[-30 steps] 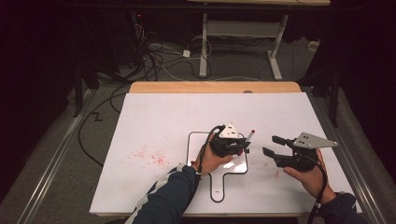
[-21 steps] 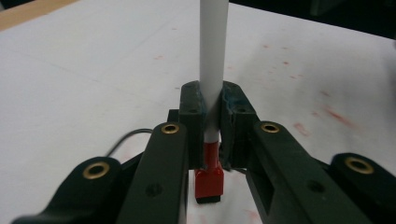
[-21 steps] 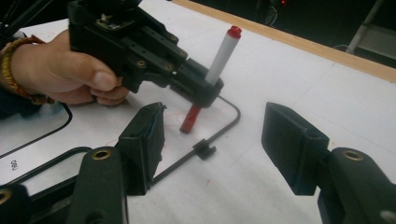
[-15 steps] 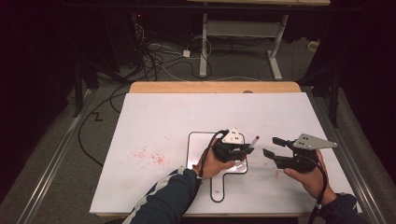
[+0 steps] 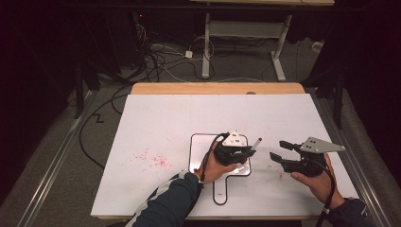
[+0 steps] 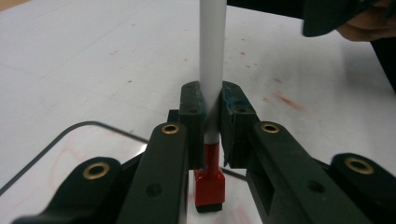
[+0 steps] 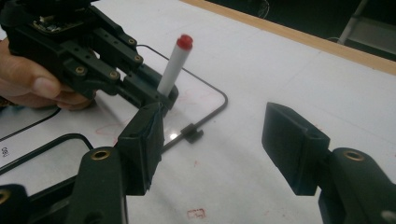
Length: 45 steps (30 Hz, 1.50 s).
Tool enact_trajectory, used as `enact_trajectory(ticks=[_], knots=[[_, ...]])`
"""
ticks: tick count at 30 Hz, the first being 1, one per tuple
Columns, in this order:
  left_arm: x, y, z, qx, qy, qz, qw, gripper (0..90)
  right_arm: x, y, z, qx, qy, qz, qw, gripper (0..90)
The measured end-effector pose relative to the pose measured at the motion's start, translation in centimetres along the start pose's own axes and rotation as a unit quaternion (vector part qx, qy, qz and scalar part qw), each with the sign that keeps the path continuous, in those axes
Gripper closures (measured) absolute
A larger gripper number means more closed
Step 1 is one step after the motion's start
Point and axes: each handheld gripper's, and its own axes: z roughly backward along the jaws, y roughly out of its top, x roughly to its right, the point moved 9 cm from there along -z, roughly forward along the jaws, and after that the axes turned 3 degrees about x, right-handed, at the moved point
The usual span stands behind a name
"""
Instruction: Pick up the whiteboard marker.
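Marker [image 6: 211, 70] is the thing in hand here: a white pen with a red cap end [image 7: 185, 41] and a red part at its other end. It sits clamped tight in the left claw [image 5: 248, 152], which is squeezed together on the white barrel. In the left gripper view the pen stands up between the two pads [image 6: 192, 109], with the red bottom part [image 6: 208, 186] pointing down at a small whiteboard [image 5: 199, 144]. The board is white with a thin black edge and lies flat on the counter [image 5: 156, 118]. Holding the pen low on the barrel probably keeps it steady for rubbing or writing on the board.

The right claw [image 5: 279, 150] hangs just beside the pen, on its right in the high view. Its jaws stand apart and nothing is between them. In the right gripper view the capped end of the pen pokes up ahead of the open jaws, so this claw may be waiting to take hold of the cap or the pen. That is only a guess.

Red smudges [image 5: 152, 158] mark the white counter well to the left of the board, and a few more red spots [image 6: 285, 99] lie close to the claws. Cables [image 5: 156, 56] and table legs [image 5: 279, 52] sit on the floor behind the counter, far from the work. Nothing stands between the right claw and the pen.
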Motion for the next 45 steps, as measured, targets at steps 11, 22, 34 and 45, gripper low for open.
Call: enact_trajectory(ticks=[11, 22, 34, 45], knots=[[-1.7, 0.4, -0.4, -0.006, 0.02, 0.014, 0.9997, 78.8, 0.2, -0.1, 0.1, 0.0, -0.003, -0.001, 1.0, 40.0], [2.0, -0.5, 0.4, -0.008, -0.023, 0.012, 0.9996, 78.8, 0.4, -0.2, 0.2, -0.001, -0.006, -0.003, 1.0, 39.9], [1.3, -0.7, 1.1, -0.007, -0.009, 0.01, 0.9999, 78.8, 0.0, 0.0, 0.0, -0.001, 0.0, 0.003, 1.0, 39.8], [1.2, -2.3, 3.9, -0.016, 0.008, 0.005, 0.9998, 78.8, -0.1, 0.1, 0.2, 0.0, -0.003, 0.006, 1.0, 39.7]])
